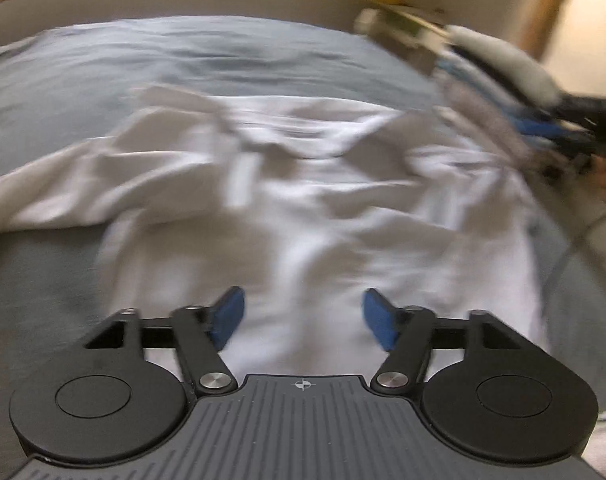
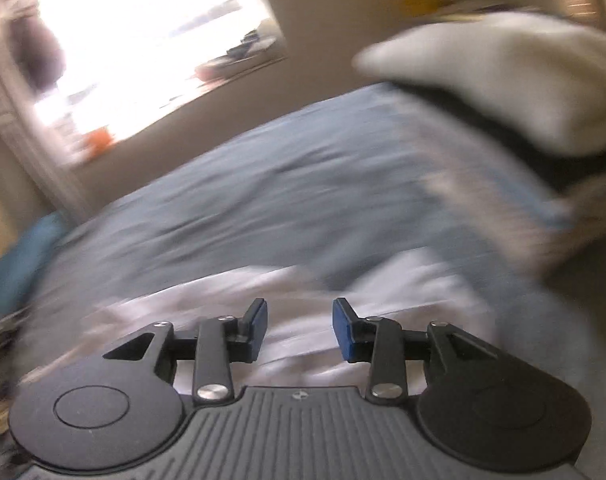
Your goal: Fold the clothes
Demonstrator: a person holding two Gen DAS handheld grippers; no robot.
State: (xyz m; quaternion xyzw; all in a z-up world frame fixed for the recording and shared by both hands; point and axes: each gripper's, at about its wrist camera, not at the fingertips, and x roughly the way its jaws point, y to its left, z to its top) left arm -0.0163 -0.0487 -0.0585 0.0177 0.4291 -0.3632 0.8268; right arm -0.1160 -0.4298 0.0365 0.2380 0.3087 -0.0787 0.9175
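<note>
Both the left gripper (image 1: 303,318) and right gripper (image 2: 300,330) hang open and empty just above the rumpled white shirt (image 1: 303,200).

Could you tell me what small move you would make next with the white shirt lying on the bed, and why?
I would probably bring the left tongs down to pinch the near hem of the white shirt. Both the left and the right tongs stand open and hold nothing, and the shirt lies spread but wrinkled on the grey bedspread, collar away from the camera, so a fold could start from that edge.
</note>
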